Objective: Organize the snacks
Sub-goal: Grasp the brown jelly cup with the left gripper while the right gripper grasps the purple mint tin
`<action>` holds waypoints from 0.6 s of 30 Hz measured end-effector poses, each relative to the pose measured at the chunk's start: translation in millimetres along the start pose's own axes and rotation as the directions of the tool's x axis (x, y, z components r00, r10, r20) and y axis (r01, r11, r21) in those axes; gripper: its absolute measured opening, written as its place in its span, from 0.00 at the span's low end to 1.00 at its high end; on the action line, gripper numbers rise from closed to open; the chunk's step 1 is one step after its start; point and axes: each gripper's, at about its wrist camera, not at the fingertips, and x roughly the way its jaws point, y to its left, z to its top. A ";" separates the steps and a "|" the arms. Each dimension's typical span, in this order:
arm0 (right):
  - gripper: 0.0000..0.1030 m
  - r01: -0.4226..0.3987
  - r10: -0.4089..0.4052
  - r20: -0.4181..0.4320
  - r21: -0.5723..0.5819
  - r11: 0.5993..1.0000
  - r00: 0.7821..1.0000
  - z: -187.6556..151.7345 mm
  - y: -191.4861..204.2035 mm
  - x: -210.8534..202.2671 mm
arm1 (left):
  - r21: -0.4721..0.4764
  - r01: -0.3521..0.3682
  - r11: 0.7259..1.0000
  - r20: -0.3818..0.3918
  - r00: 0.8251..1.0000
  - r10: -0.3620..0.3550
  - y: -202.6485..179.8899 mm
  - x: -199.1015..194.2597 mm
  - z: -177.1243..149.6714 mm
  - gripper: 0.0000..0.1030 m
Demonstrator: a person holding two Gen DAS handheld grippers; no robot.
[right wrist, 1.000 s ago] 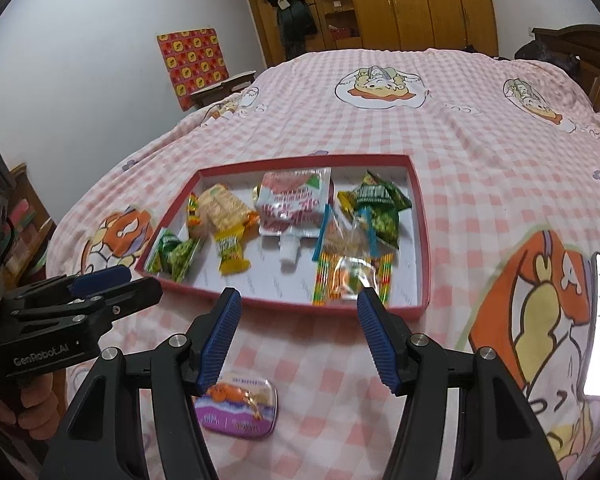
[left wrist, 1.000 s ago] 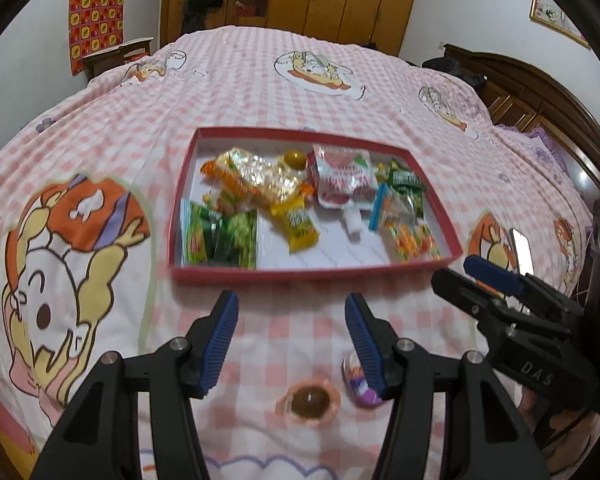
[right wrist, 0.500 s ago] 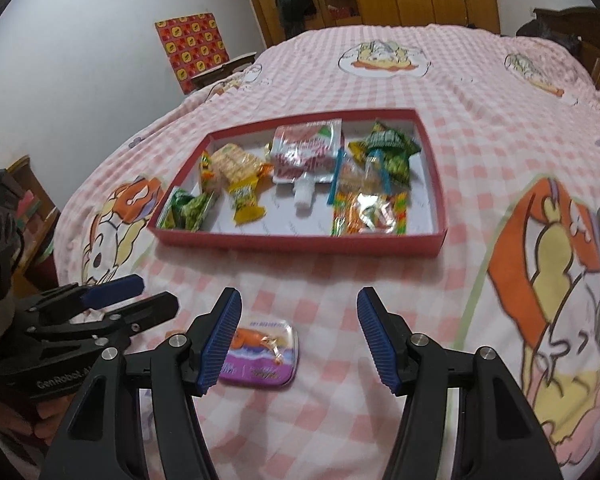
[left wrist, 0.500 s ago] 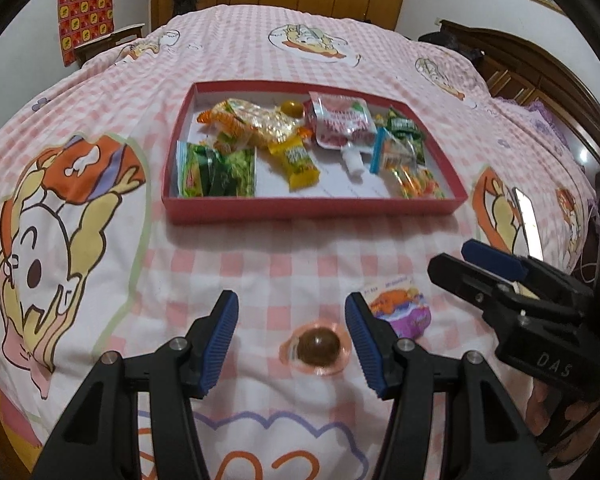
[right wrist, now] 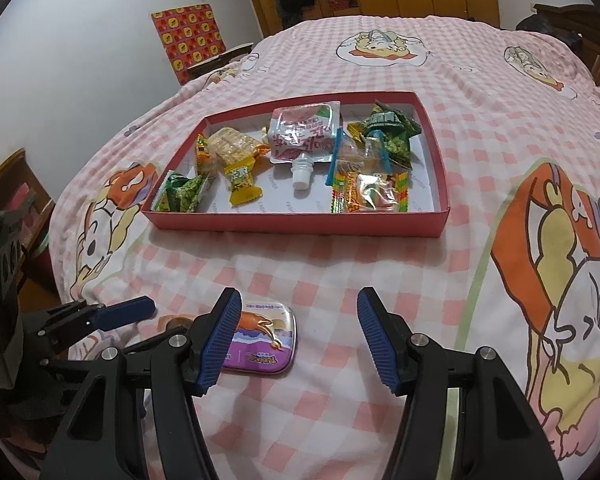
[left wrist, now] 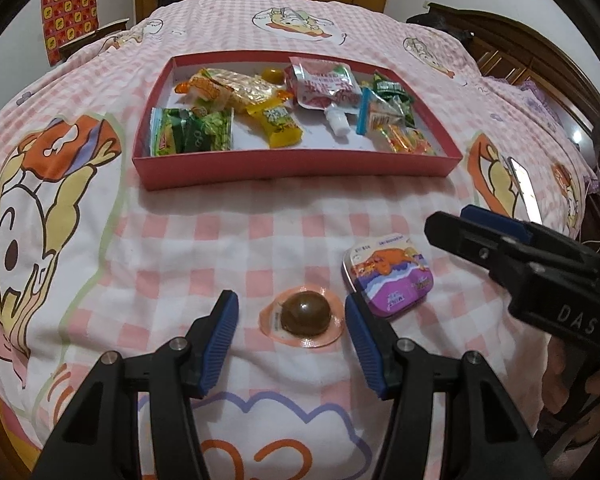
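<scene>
Pickup stage: left gripper (left wrist: 290, 336) jaws spread around the jelly cup (left wrist: 305, 314), right gripper (right wrist: 296, 336) spread, purple snack pack (right wrist: 262, 342) at 9 o'clock, needs closing then carrying to red tray (left wrist: 292, 166).

Both wrist views look steeply down from the bed's (left wrist: 260, 232) near edge, close in, sharing the red tray (left wrist: 292, 166) (right wrist: 300, 226).

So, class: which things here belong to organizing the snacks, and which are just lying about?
Job:
- red tray of snacks
- round brown jelly cup
- purple snack pack
- left hand-held gripper
- right hand-held gripper

Lying about:
- phone
- patterned board
- bedspread
</scene>
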 end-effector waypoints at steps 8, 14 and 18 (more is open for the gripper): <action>0.60 -0.002 0.002 -0.012 0.007 1.000 1.000 -3.2 -2.2 2.2 | 0.022 -0.011 1.000 0.001 1.000 0.011 -3.1 8.9 -2.4 0.41; 0.60 -0.003 0.004 -0.014 0.008 1.000 1.000 -3.9 -2.2 3.0 | 0.025 0.004 1.000 0.011 1.000 -0.004 -1.7 7.3 -3.2 0.33; 0.60 -0.007 0.007 -0.016 0.008 1.000 1.000 -4.7 -1.6 3.4 | 0.009 0.008 1.000 0.030 1.000 -0.008 2.9 1.1 -0.4 0.32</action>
